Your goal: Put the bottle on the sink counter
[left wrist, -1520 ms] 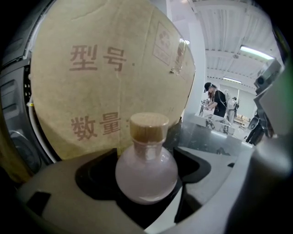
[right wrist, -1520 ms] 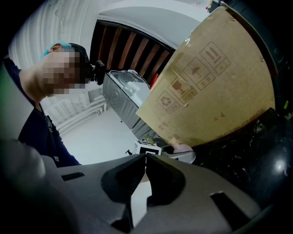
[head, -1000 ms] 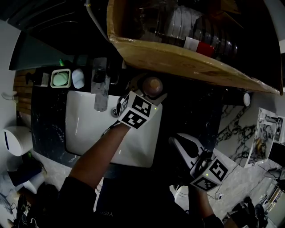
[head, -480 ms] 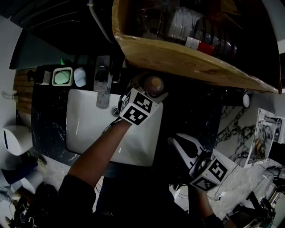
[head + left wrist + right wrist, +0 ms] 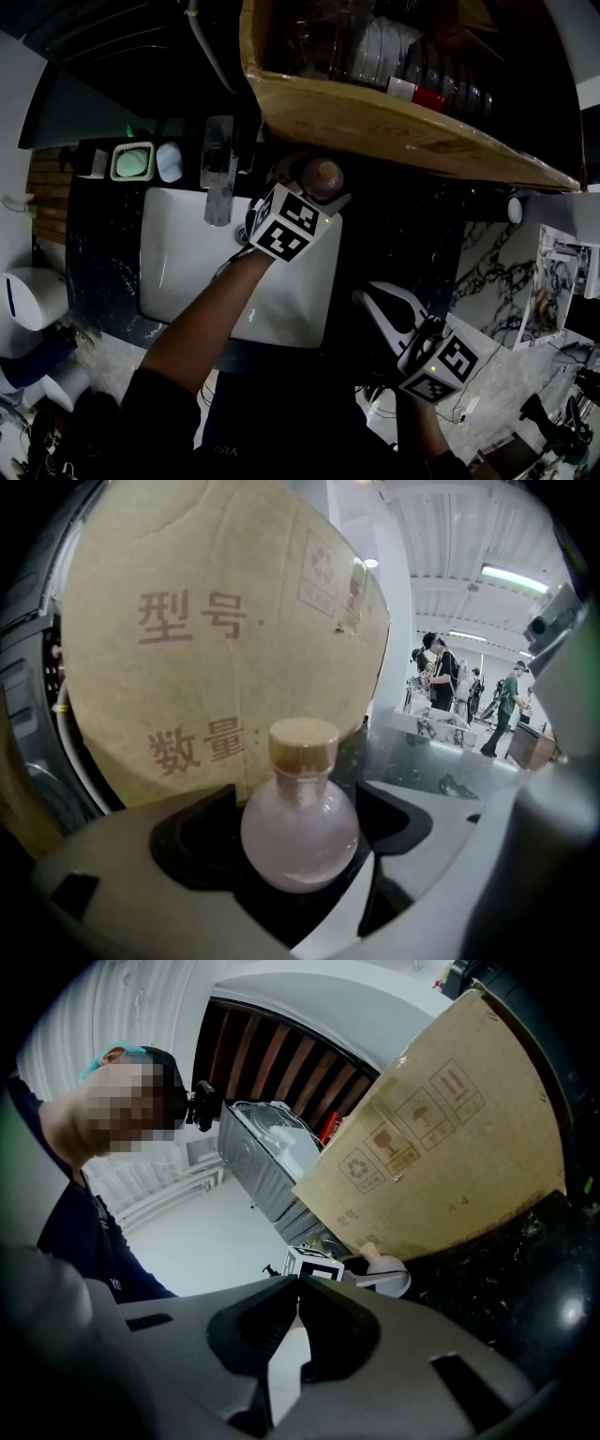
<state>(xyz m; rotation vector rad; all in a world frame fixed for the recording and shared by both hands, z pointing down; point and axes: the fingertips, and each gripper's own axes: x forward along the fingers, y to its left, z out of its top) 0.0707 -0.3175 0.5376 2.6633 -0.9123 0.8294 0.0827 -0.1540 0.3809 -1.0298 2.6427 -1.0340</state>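
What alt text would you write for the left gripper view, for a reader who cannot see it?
A round, pale pink bottle with a tan cap stands upright, gripped between the left gripper's dark jaws. Behind it are a cardboard box printed with Chinese characters and a dark marbled counter.

A washroom-style sink station set inside a large hall: a white basin [image 5: 178, 272] with a chrome faucet [image 5: 218, 173] in a black marbled counter [image 5: 98, 244], a wall dispenser [image 5: 33, 298], and strip lights [image 5: 518, 574] over standing people [image 5: 439, 672] beyond.
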